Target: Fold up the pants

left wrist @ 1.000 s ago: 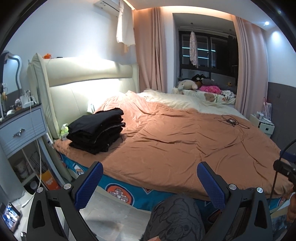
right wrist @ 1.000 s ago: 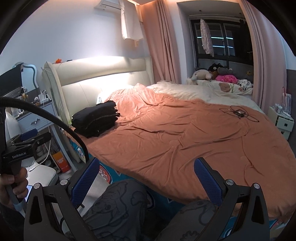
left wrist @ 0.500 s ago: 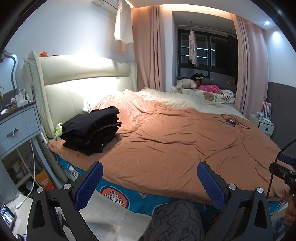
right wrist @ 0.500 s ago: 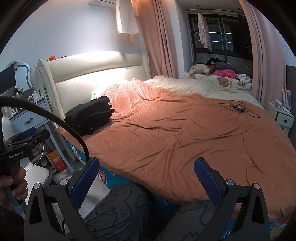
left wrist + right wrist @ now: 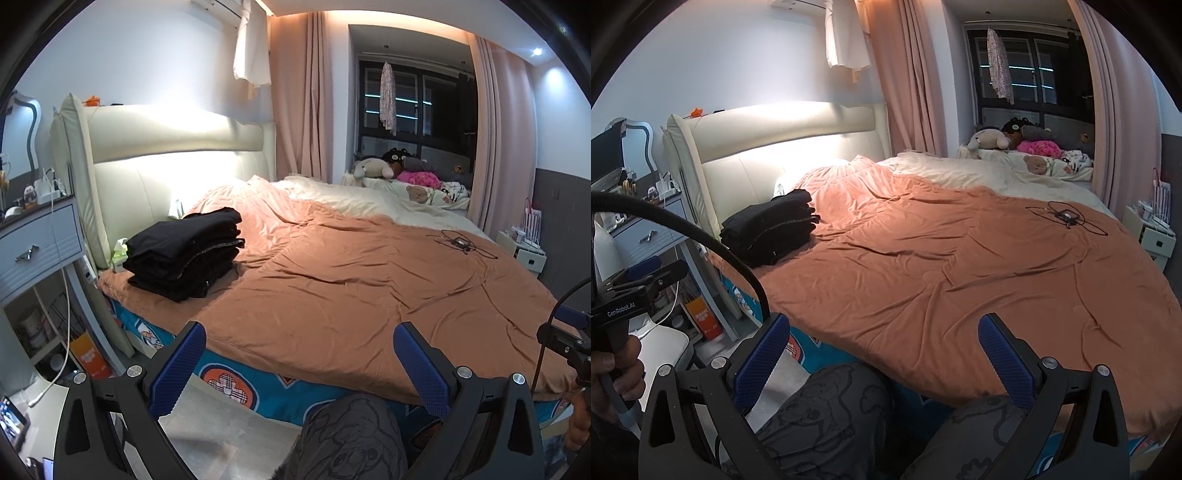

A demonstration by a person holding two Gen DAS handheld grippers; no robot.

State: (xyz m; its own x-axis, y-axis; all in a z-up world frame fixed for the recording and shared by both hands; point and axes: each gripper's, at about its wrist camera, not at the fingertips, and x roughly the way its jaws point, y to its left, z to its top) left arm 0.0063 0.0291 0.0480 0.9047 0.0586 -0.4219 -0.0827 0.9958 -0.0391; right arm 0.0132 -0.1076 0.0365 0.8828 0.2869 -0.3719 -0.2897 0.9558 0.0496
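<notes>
A stack of folded black pants (image 5: 184, 253) sits on the bed (image 5: 332, 295), at the corner nearest the cream headboard (image 5: 166, 147) and just beside the grey nightstand (image 5: 37, 243). The pile rests on the orange-brown duvet (image 5: 942, 266), which covers most of the mattress; a cream blanket (image 5: 979, 173) lies across the far side.

The left gripper (image 5: 299, 365) is held above the floor at the bed's near edge, its blue-padded fingers (image 5: 177, 365) spread wide with nothing between them. The right gripper (image 5: 882, 362) is likewise spread and empty, pointed over the duvet, well apart from the pants. In the right wrist view a hand (image 5: 613, 376) grips the handle of the left tool at the lower left.

The person's knees, in dark grey patterned trousers (image 5: 827, 417), show below both grippers. A tangle of black cable with a small device (image 5: 460, 243) lies on the duvet toward the far right; what the device is, I cannot make out. Stuffed toys (image 5: 391, 170) line the window sill.
</notes>
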